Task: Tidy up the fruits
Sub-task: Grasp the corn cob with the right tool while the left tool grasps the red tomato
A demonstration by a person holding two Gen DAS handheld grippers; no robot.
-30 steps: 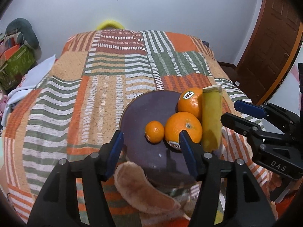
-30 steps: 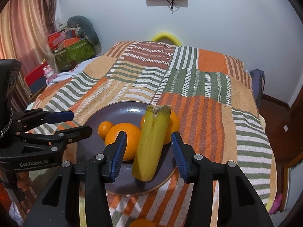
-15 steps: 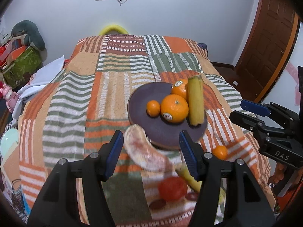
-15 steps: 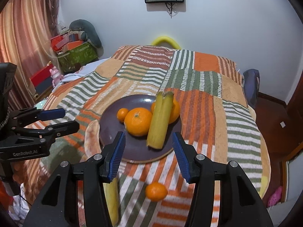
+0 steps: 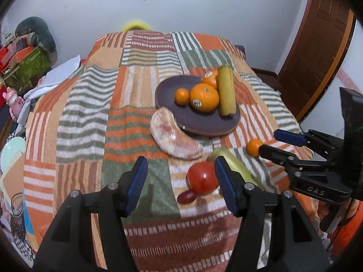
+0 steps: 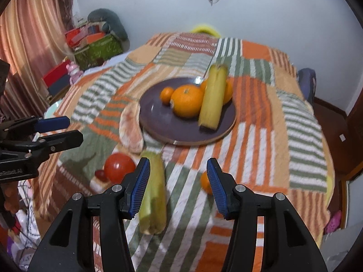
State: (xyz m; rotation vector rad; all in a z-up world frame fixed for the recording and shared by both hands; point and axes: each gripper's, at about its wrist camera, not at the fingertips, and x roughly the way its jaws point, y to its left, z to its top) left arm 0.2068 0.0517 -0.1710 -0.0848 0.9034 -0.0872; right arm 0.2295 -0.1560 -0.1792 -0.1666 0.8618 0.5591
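A dark purple plate (image 5: pixel 168 88) (image 6: pixel 156 113) on the striped bedspread holds a small tangerine (image 5: pixel 181 96), two oranges (image 5: pixel 204 97) and a yellow fruit piece (image 5: pixel 226 93) (image 6: pixel 213 97). A peeled pomelo wedge (image 5: pixel 172 136) (image 6: pixel 130 129) lies against the plate's near rim. In front of it lie a red tomato (image 5: pixel 202 178) (image 6: pixel 119 167), a dark grape (image 5: pixel 187 196), a yellow-green fruit piece (image 6: pixel 153 195) and a loose tangerine (image 5: pixel 254 147) (image 6: pixel 205 182). My left gripper (image 5: pixel 180 181) is open and empty above the bedspread near the tomato. My right gripper (image 6: pixel 178 181) is open and empty between the green piece and the loose tangerine.
The bed's near edge drops off just below both grippers. Boxes and a cushion (image 6: pixel 97 43) are stacked at the left wall, a wooden door (image 5: pixel 317 52) stands at the right. The other gripper shows at each view's side edge.
Both grippers have pulled back and up from the plate. The yellow piece stays on the plate, and the tomato, grape, green piece and loose tangerine have come into view.
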